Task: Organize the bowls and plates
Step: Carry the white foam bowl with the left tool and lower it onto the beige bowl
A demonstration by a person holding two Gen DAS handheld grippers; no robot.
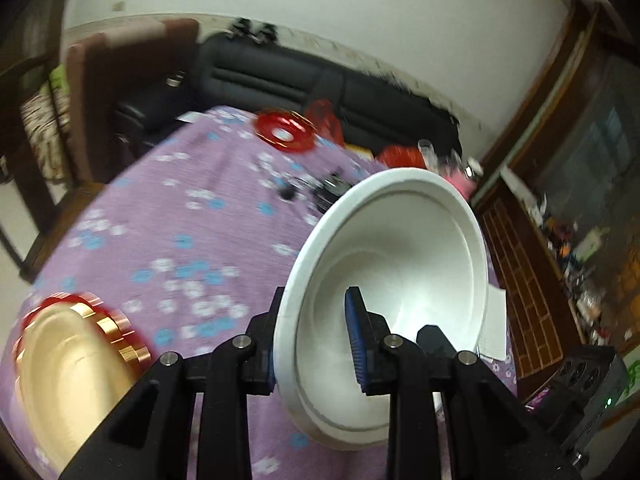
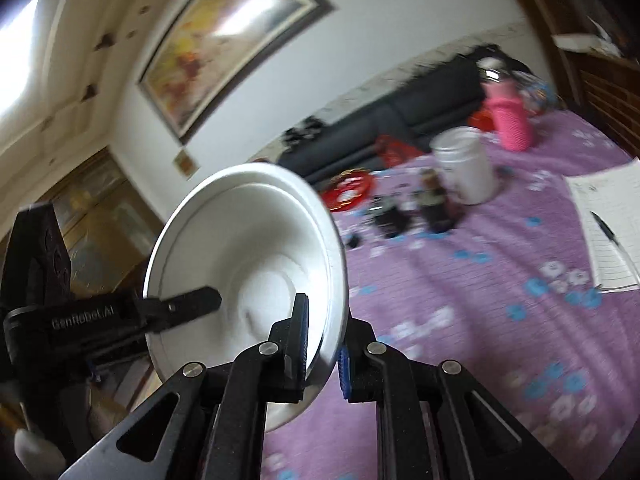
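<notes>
- Left wrist view only: a gold plate (image 1: 76, 364) with a red scalloped rim lies at the near left edge of my bench (image 1: 168, 216), which is covered by a purple flowered cloth. Beyond it, a black sofa (image 1: 280, 76) stands along the white wall.
- Left wrist view only: a second red plate (image 1: 286, 131) sits at the far side of the bench, well apart from the gold one.
- Right wrist view only: a white jar (image 2: 464, 166) and a pink bottle (image 2: 510, 118) stand upright on the far part of the bench; a lined notepad (image 2: 604, 224) with a pen lies at the right edge; a framed painting (image 2: 228, 36) hangs on the wall.
- Right wrist view only: my left tool appears from the side as a black arm at the left, one finger reaching over the bowl's rim.
- Both views: one white bowl (image 1: 394, 276) is held clear above the bench, tilted so that its inside faces each camera.
- My left tool (image 1: 316, 334): jaws nearly together, pinching the bowl's left rim, the blue pad (image 1: 356, 340) inside the bowl and the other finger outside.
- My right tool (image 2: 322, 338): jaws pressed close, pinching the bowl (image 2: 248, 264) at its right rim, one finger inside and the blue-padded finger outside the wall.
- Small dark items lie mid-bench, too blurred to tell.
</notes>
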